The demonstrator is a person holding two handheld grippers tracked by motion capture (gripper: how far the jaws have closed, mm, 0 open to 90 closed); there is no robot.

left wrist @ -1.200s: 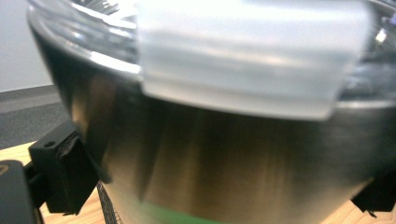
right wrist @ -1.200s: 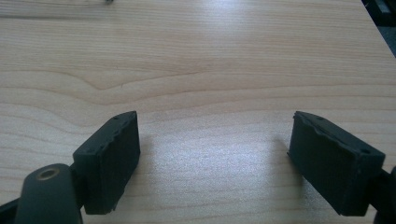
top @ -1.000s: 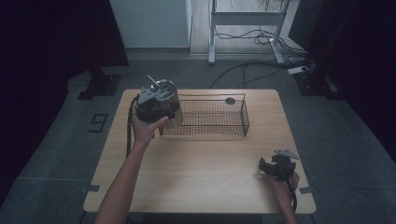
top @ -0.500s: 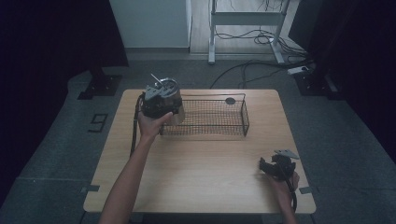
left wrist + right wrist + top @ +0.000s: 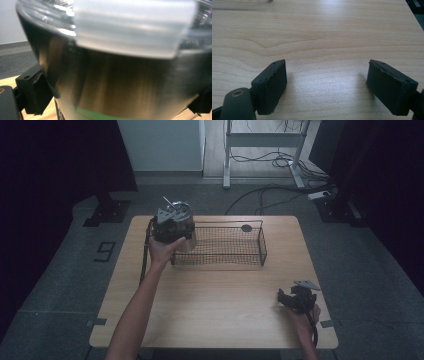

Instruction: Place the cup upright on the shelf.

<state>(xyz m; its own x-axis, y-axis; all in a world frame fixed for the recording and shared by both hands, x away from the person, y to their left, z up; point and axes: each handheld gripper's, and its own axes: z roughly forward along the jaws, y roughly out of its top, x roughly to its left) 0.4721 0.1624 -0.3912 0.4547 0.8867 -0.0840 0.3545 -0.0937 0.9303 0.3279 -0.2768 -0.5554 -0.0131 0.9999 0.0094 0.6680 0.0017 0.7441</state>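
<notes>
A steel cup (image 5: 120, 75) with a clear plastic lid and a green band near its base sits between the jaws of my left gripper (image 5: 117, 100), which is shut on it. From above, the left gripper (image 5: 172, 226) holds the cup (image 5: 188, 241) at the left end of a black wire basket (image 5: 227, 223). I cannot tell whether the cup is inside the basket or just against it. My right gripper (image 5: 286, 299) rests on the table near the front right corner. In its own view the right gripper (image 5: 327, 82) stands open over bare wood.
The wooden table (image 5: 215, 305) carries the basket along its far side. A small dark round thing (image 5: 246, 228) lies at the basket's far edge. Cables and a metal stand (image 5: 260, 140) are on the floor beyond the table.
My left gripper has shifted slightly right with the cup, closer to the basket's left end. The right gripper has stayed where it was.
</notes>
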